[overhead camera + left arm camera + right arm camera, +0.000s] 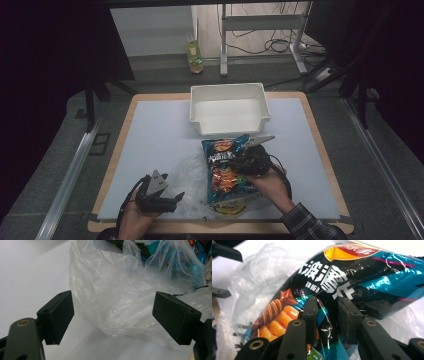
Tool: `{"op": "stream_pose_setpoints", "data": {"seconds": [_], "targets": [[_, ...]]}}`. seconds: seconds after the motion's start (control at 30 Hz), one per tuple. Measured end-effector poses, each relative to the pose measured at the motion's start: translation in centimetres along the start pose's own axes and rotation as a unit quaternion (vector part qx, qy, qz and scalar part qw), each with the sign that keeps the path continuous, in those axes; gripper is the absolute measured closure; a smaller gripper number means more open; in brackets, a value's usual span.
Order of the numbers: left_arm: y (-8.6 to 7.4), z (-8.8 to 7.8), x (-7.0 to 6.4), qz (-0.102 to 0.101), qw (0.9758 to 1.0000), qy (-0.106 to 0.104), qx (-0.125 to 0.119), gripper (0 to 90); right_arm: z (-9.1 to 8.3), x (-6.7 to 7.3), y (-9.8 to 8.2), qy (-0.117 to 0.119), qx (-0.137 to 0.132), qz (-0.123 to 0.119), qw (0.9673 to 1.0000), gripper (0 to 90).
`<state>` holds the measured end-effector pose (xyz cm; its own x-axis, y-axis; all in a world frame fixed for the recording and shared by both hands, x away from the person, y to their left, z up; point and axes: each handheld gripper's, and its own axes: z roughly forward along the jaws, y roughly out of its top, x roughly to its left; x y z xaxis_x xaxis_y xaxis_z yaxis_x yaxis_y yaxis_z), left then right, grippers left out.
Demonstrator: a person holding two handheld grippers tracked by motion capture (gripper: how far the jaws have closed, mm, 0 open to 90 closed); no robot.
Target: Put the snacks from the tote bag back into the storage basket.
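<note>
Chip bag point(227, 170) lay at table's point(150, 130) near edge, lower end inside clear plastic bag point(192, 182). Your right gripper point(327, 312) pinched chip bag's side fold. Your left gripper point(112, 315) stood wide, plastic between jaws, ungripped. Judged step: bagging or unbagging. Next move calls for gripping plastic first.

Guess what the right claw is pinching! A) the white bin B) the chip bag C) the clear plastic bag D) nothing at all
B: in the right gripper view the right claw has its two black jaws squeezed onto a fold of the chip bag.
</note>
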<state>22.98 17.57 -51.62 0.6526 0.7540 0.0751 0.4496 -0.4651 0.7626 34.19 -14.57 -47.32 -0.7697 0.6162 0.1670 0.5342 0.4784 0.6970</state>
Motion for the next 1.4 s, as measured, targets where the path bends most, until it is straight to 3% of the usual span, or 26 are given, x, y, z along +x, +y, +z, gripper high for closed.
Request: {"op": "stream_pose_setpoints", "data": {"seconds": [0.13,0.3,0.53,1.1,1.4], "targets": [[0.0,0.0,0.0,0.000,1.0000,0.000,0.001,17.1,-0.4,0.3,0.0,-0.002,-0.001,-0.011,0.9999,78.8],[0.0,0.0,0.0,0.000,1.0000,0.001,-0.001,17.1,-1.0,0.3,-0.1,0.021,-0.008,0.006,0.9997,88.9],[0.0,0.2,0.0,-0.005,0.9999,-0.010,0.005,16.1,-1.8,0.1,0.0,0.040,-0.019,0.024,0.9987,89.6],[-0.2,0.7,0.0,0.001,0.9997,-0.005,0.024,14.9,-5.3,-0.2,0.9,0.032,-0.059,0.021,0.9975,89.6],[-0.1,0.5,0.0,-0.002,0.9999,-0.002,0.015,13.2,-6.7,-0.5,1.7,0.035,-0.075,0.021,0.9964,89.6]]}}
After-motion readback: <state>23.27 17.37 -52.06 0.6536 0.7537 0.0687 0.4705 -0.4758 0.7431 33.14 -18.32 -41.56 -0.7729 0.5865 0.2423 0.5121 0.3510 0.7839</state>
